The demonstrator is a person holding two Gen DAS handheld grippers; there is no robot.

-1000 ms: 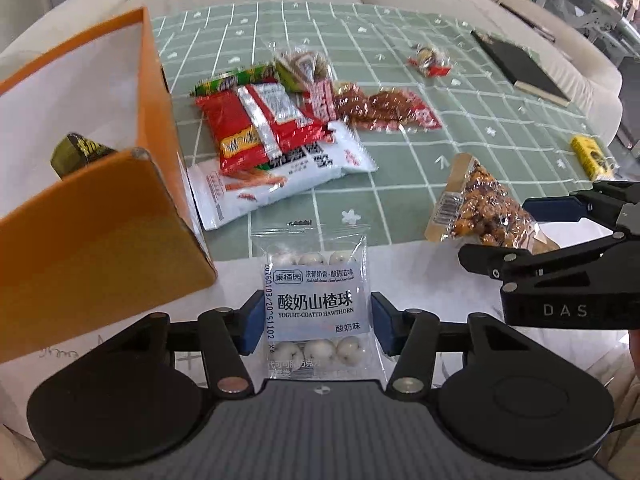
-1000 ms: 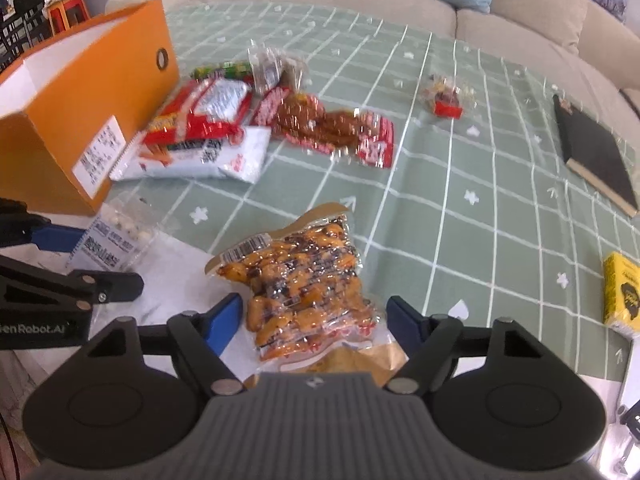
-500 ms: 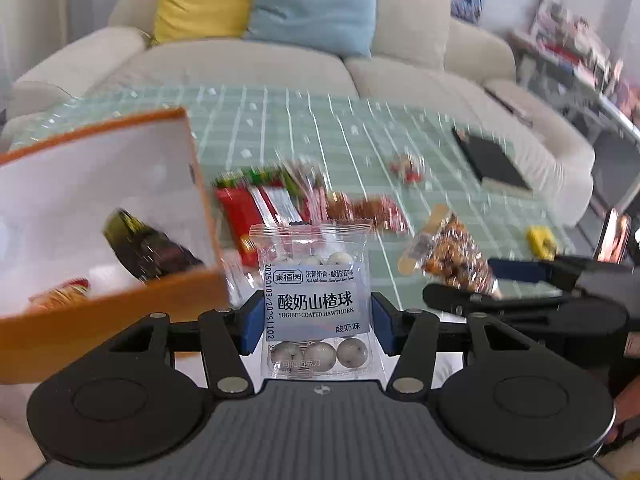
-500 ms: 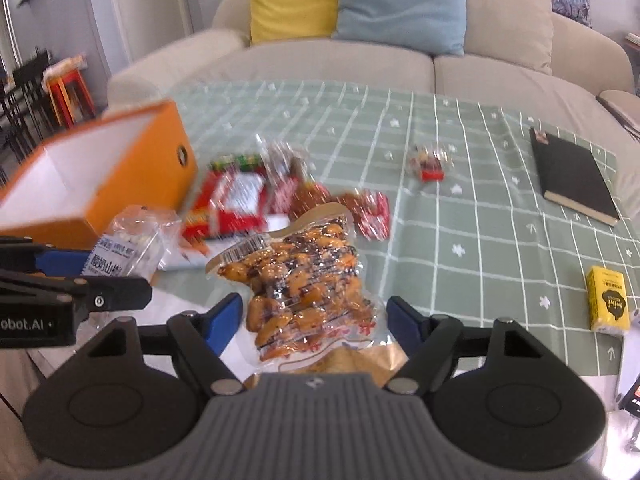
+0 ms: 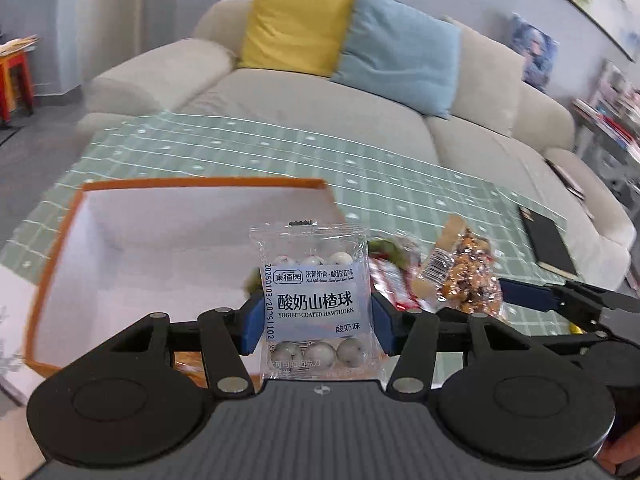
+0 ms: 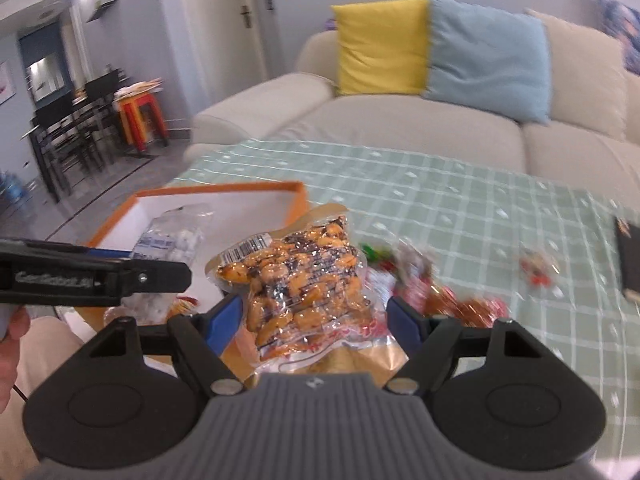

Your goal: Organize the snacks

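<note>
Two claws carrying snack packets toward the orange box (image 5: 60, 240).
Left claw (image 5: 316, 324) is pinching the yogurt-coated hawthorn packet (image 5: 314, 300); right claw (image 6: 316, 320) is clamping the peanut pack (image 6: 304, 292), probably for boxing.

The right tongs (image 6: 314, 320) clamp a clear packet of glazed nuts (image 6: 298, 284) upright, above the counter (image 6: 460, 200). At left, the left tongs (image 6: 132, 274) hold a small white packet (image 6: 172, 238) over the open orange box (image 6: 220, 192); red snack packets (image 6: 460, 304) lie blurred beyond
</note>
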